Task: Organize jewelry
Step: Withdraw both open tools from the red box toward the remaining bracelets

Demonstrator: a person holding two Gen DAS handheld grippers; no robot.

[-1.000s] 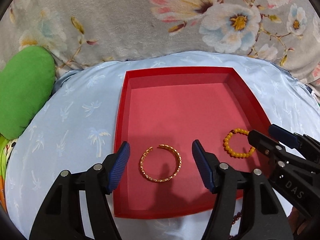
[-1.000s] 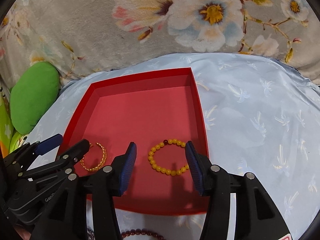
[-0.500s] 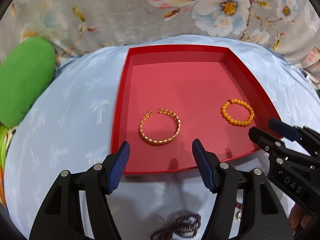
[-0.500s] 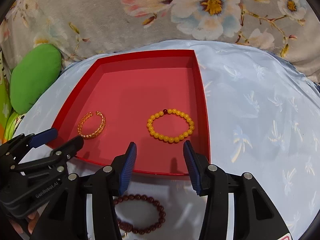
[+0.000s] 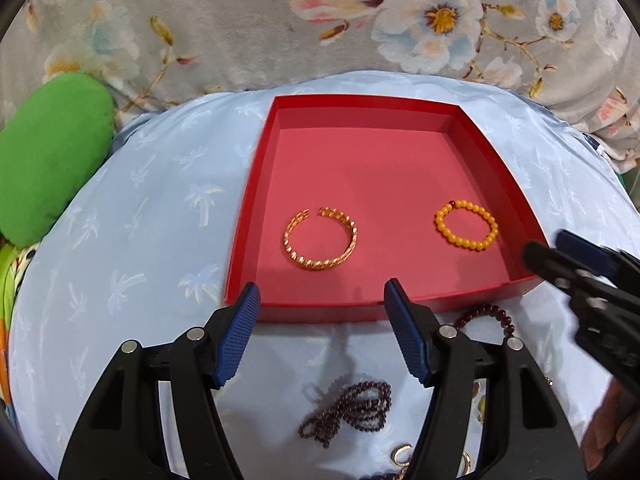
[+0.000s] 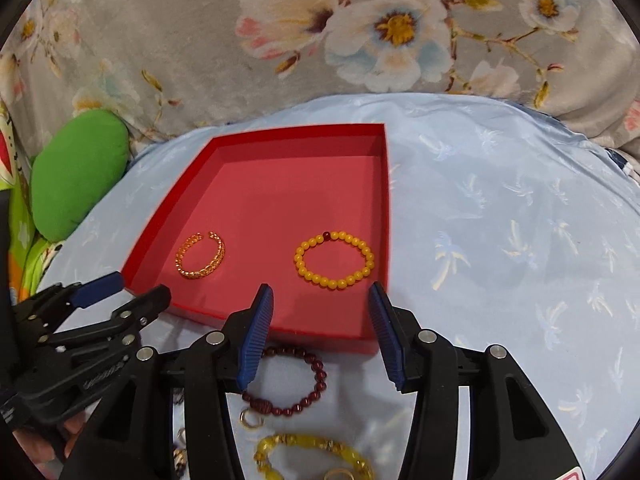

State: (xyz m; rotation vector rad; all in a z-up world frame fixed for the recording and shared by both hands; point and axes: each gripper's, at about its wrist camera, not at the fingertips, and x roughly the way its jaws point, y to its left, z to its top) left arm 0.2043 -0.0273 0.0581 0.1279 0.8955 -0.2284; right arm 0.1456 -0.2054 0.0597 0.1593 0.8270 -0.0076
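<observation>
Both sets of fingers were kept spread wide with nothing held between them. The left gripper was parked just short of the near wall of the red tray, and the right gripper was hung over the tray's near right corner, fingertips just past the rim.

Inside the tray, two pieces were laid flat and well apart: a gold open bangle toward the left and a yellow bead bracelet with one dark bead toward the right.

Outside, near the front wall, a dark red bead bracelet was seen on the pale blue palm-print cloth, right beneath the right gripper. A tangled purple bead strand was spotted under the left gripper, and a yellow bangle plus a few small gold rings were left nearer still. A green cushion and a floral blanket were seen behind it all.
</observation>
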